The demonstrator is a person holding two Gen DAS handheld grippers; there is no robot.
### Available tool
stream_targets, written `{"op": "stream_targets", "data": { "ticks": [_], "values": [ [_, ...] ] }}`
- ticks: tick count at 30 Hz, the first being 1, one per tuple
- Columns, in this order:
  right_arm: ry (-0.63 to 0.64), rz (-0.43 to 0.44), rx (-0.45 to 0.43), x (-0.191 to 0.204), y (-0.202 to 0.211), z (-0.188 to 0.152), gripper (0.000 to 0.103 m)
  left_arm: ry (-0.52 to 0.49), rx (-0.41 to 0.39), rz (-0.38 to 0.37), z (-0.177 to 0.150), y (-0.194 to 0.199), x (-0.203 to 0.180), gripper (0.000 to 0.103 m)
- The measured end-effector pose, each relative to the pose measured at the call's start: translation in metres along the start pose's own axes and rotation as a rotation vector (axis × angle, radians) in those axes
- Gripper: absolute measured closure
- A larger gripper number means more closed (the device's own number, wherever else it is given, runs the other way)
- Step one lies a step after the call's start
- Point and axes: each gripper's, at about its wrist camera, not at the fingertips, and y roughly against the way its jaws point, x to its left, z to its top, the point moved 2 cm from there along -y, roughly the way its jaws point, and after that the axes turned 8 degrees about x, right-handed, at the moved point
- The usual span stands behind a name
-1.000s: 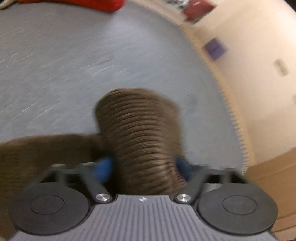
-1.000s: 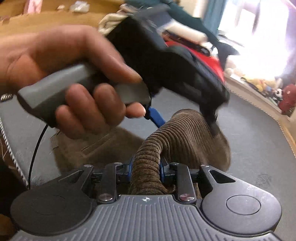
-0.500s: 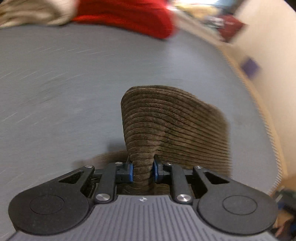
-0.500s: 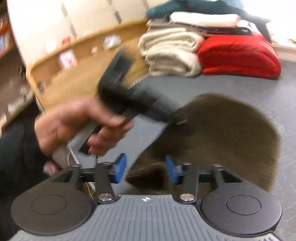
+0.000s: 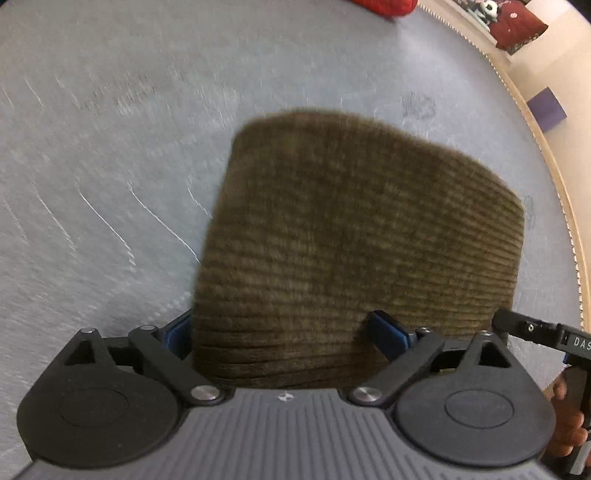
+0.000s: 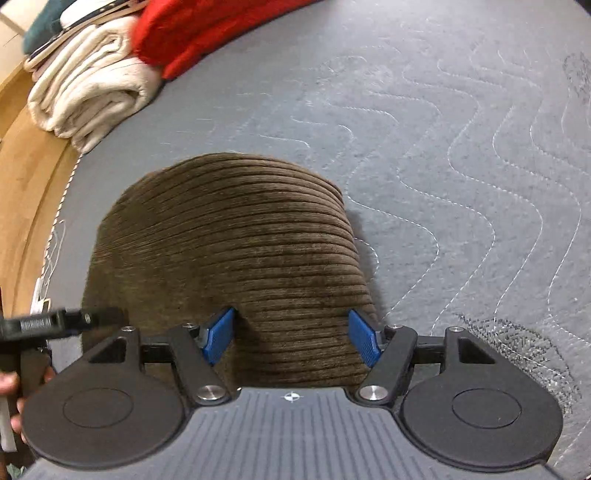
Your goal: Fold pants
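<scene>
The brown corduroy pants (image 5: 354, 236) lie folded flat on the grey quilted mat (image 5: 110, 147), also seen in the right wrist view (image 6: 229, 251). My left gripper (image 5: 284, 332) is open, its blue pads spread wide over the near edge of the pants. My right gripper (image 6: 291, 332) is open too, its blue fingers (image 6: 364, 341) apart above the near edge of the fold. Neither grips the cloth. The right gripper's tip (image 5: 535, 328) shows at the left view's right edge, and the left gripper's tip (image 6: 55, 321) at the right view's left edge.
A stack of folded clothes, cream (image 6: 88, 88) and red (image 6: 207, 29), sits at the mat's far left edge. A wooden ledge (image 6: 22, 184) borders the mat on the left. The mat's stitched edge (image 5: 546, 155) and a wall lie to the right.
Both grippers have let go of the pants and opened. The lifted fold has dropped and now lies flat on the mat. Both grippers now look down on it.
</scene>
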Motion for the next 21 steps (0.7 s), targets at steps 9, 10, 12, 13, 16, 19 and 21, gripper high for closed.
{"op": "stream_targets", "data": {
  "ticks": [9,10,12,13,16,19,21],
  "values": [
    [0.020,0.022,0.011,-0.004,-0.024,-0.001,0.028,0.053,-0.002,-0.059,0.002,-0.028,-0.002,0.005],
    [0.015,0.029,0.012,-0.006,-0.023,0.000,0.028,0.053,-0.004,-0.057,0.000,-0.028,-0.003,0.005],
    [0.006,0.048,0.014,-0.010,-0.024,0.002,0.030,0.050,-0.007,-0.053,0.002,-0.031,-0.008,0.005],
    [-0.005,0.058,0.015,-0.013,-0.023,0.003,0.031,0.051,-0.008,-0.050,0.002,-0.032,-0.014,0.005],
    [-0.024,0.083,0.021,-0.018,-0.021,0.006,0.034,0.040,-0.022,-0.035,0.004,-0.031,-0.018,0.008],
    [0.013,0.085,-0.004,-0.018,-0.019,0.003,0.049,0.016,-0.039,-0.020,0.002,-0.025,-0.036,0.021],
    [0.043,0.094,-0.038,-0.014,-0.011,0.001,0.069,-0.009,-0.049,0.013,0.002,-0.019,-0.047,0.025]
  ]
}}
